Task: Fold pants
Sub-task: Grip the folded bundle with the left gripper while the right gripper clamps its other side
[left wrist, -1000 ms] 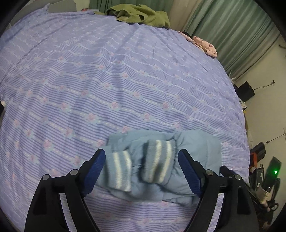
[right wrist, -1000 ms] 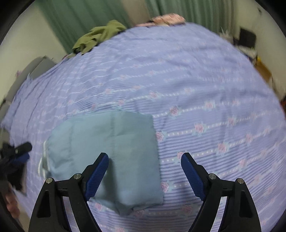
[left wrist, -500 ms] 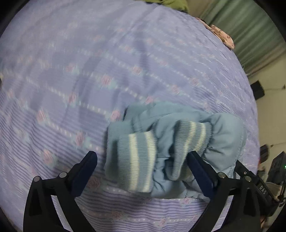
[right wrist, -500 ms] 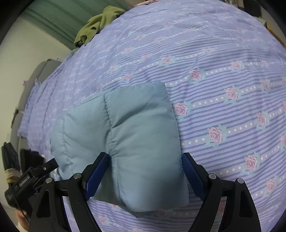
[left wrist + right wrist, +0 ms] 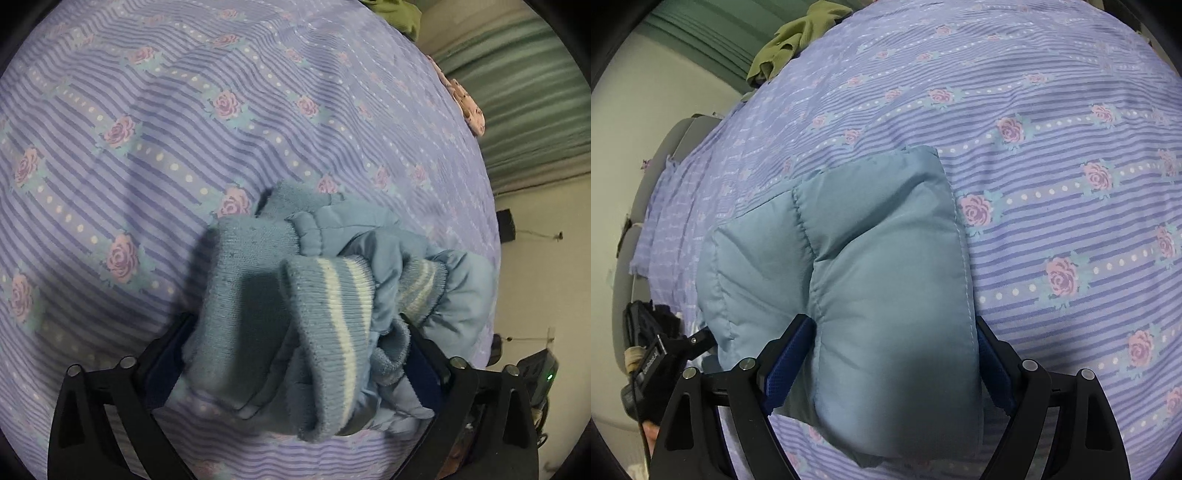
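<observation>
The folded pants [image 5: 871, 280] lie on the bed [image 5: 1052, 155]. Left hand-held gripper [image 5: 295, 354] is closing around the striped cuffs [image 5: 332, 317]; right hand-held gripper [image 5: 890, 354] gapes wide astride the padded end.

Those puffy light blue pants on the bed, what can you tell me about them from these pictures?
The pants are light blue and padded, quilted with stitched seams, smooth like nylon. They lie folded on the striped, rose-patterned bedspread. At one end, knitted cuffs with white stripes bunch up loosely. The left gripper straddles the cuff end, its jaws closing; the right gripper straddles the smooth end, pads alongside the fabric.
</observation>
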`<state>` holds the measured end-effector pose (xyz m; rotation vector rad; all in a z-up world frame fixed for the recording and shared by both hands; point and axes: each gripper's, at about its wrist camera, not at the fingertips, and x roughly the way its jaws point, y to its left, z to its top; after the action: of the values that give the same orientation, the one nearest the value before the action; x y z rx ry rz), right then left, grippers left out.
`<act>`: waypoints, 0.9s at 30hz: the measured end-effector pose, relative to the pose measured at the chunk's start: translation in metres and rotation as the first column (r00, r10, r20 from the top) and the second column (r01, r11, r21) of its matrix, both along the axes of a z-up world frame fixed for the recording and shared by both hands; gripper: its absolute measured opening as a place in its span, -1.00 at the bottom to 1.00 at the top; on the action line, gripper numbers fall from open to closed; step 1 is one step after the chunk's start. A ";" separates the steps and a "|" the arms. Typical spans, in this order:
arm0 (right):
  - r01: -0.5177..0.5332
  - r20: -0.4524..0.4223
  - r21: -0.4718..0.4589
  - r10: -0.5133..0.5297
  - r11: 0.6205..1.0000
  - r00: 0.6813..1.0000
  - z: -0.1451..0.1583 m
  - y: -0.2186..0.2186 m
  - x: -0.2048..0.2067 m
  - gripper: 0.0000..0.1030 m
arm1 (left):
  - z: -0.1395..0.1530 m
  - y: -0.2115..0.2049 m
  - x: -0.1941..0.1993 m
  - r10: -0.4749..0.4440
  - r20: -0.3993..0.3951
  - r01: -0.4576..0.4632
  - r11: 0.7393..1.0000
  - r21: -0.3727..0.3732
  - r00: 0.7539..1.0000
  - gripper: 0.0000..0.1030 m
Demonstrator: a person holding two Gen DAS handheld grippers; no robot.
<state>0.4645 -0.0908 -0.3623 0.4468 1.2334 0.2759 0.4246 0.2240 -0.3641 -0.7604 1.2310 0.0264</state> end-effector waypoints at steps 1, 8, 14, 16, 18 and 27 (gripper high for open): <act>0.002 0.000 0.001 -0.002 1.000 1.000 0.001 0.000 -0.001 0.59 | 0.003 -0.001 0.001 0.004 -0.001 -0.004 1.000 0.000 1.000 0.78; -0.011 0.046 -0.061 0.014 0.998 0.999 0.033 0.005 -0.007 0.05 | 0.039 -0.012 -0.001 -0.011 0.045 0.009 1.000 0.030 0.999 0.07; -0.030 0.148 -0.174 0.057 0.984 0.987 0.083 0.018 -0.035 -0.06 | 0.074 -0.021 -0.017 -0.064 0.099 0.057 0.996 0.074 0.993 -0.03; -0.023 0.182 -0.177 0.055 0.984 0.982 0.103 0.017 -0.049 -0.06 | 0.090 -0.019 -0.029 -0.070 0.126 0.063 0.996 0.062 0.989 -0.03; -0.011 0.215 -0.177 0.050 0.984 0.975 0.124 0.016 -0.063 -0.06 | 0.110 -0.017 -0.044 -0.077 0.161 0.069 0.996 0.054 0.984 -0.03; 0.075 0.356 -0.118 -0.028 0.990 0.934 0.234 0.026 -0.150 -0.06 | 0.228 -0.008 -0.112 -0.154 0.348 0.120 0.986 0.118 0.925 -0.03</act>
<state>0.3142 -0.0648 -0.1286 0.2993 0.8785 0.2180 0.3125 0.2159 -0.1362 -0.5640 0.9260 -0.1617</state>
